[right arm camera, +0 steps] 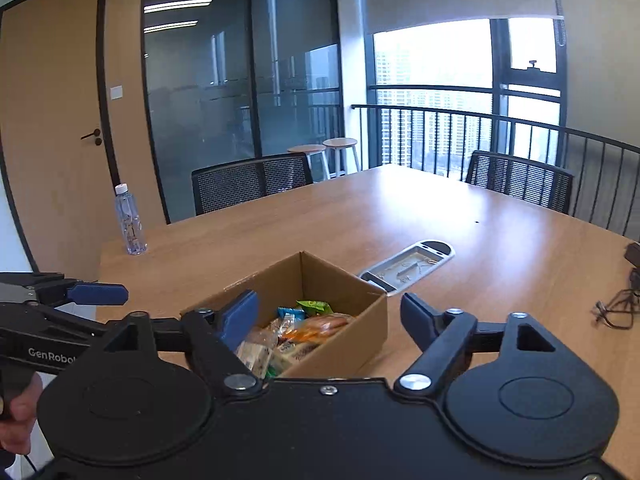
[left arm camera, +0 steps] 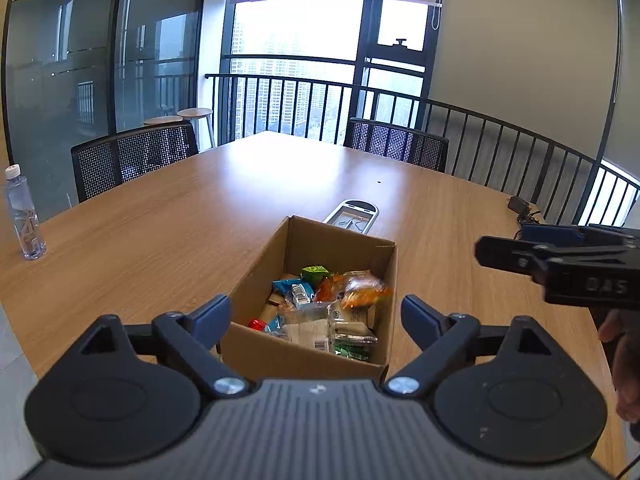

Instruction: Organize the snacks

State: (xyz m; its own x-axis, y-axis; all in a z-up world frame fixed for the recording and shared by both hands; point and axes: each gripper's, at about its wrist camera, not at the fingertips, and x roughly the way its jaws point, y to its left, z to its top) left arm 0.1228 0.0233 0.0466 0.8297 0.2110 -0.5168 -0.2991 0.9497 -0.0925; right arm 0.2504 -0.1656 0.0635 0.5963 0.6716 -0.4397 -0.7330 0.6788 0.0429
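An open cardboard box stands on the wooden table and holds several wrapped snacks, among them green, blue, orange and clear packets. My left gripper is open and empty, its fingers either side of the box's near end, above it. The box also shows in the right wrist view with the snacks inside. My right gripper is open and empty, above the box's near right corner. The right gripper also shows from the side in the left wrist view.
A water bottle stands at the table's left edge. A grey cable hatch is set in the table behind the box. A dark adapter and cables lie at the right. Mesh chairs stand along the far sides.
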